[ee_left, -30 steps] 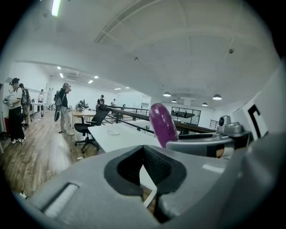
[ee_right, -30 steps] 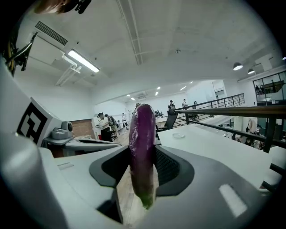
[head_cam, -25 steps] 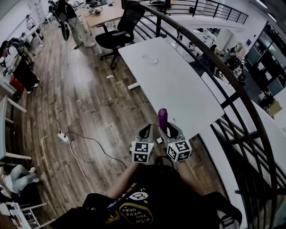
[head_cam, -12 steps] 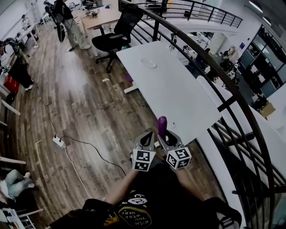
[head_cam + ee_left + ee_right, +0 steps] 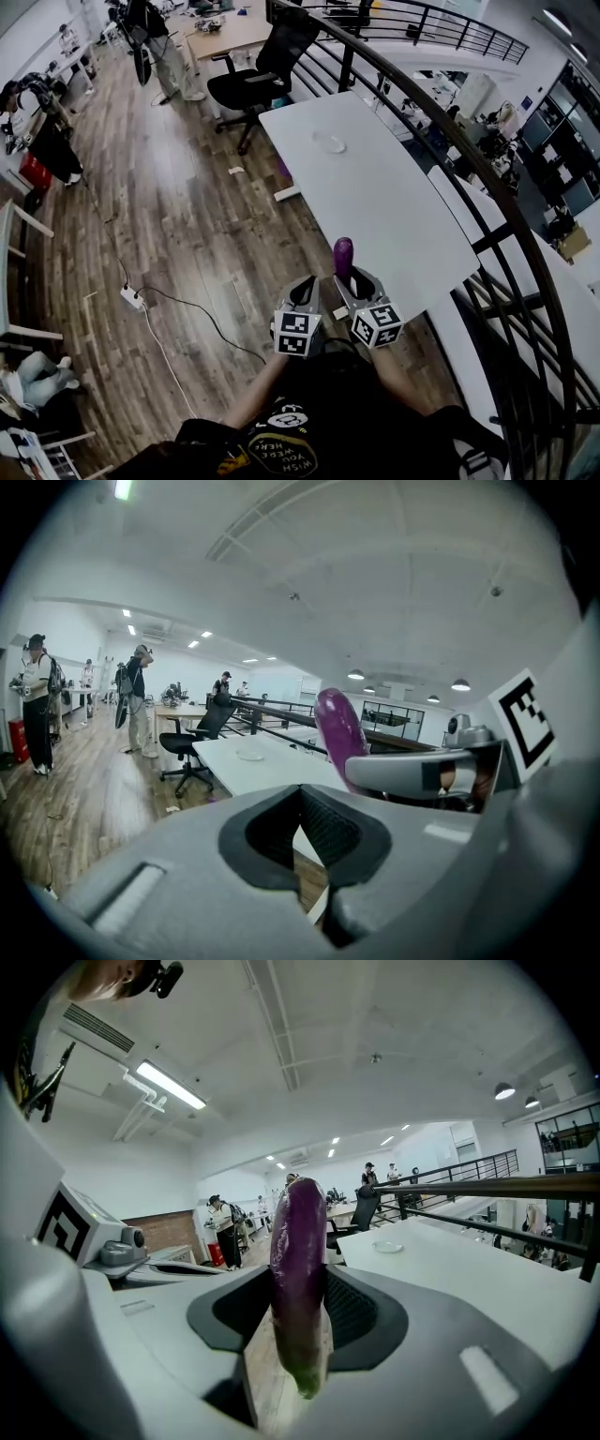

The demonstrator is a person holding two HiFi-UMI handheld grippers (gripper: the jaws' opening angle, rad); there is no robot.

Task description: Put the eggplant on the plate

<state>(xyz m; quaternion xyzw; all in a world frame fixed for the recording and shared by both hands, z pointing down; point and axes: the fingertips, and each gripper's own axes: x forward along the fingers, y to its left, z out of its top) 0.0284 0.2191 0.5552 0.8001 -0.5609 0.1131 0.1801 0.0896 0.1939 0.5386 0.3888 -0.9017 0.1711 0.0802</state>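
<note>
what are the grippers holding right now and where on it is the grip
The right gripper holds the eggplant upright, clamped on its lower part just above the green stem end. The left gripper is shut and holds nothing.

Ahead, the long white table (image 5: pixel 375 197) offers a broad open top, with only a small clear round plate (image 5: pixel 330 142) near its far end. A curved black metal railing (image 5: pixel 506 1185) walls off its right edge. A black office chair (image 5: pixel 255 82) crowds the far-left corner, and the wooden floor (image 5: pixel 178 216) to the left lies open.
</note>
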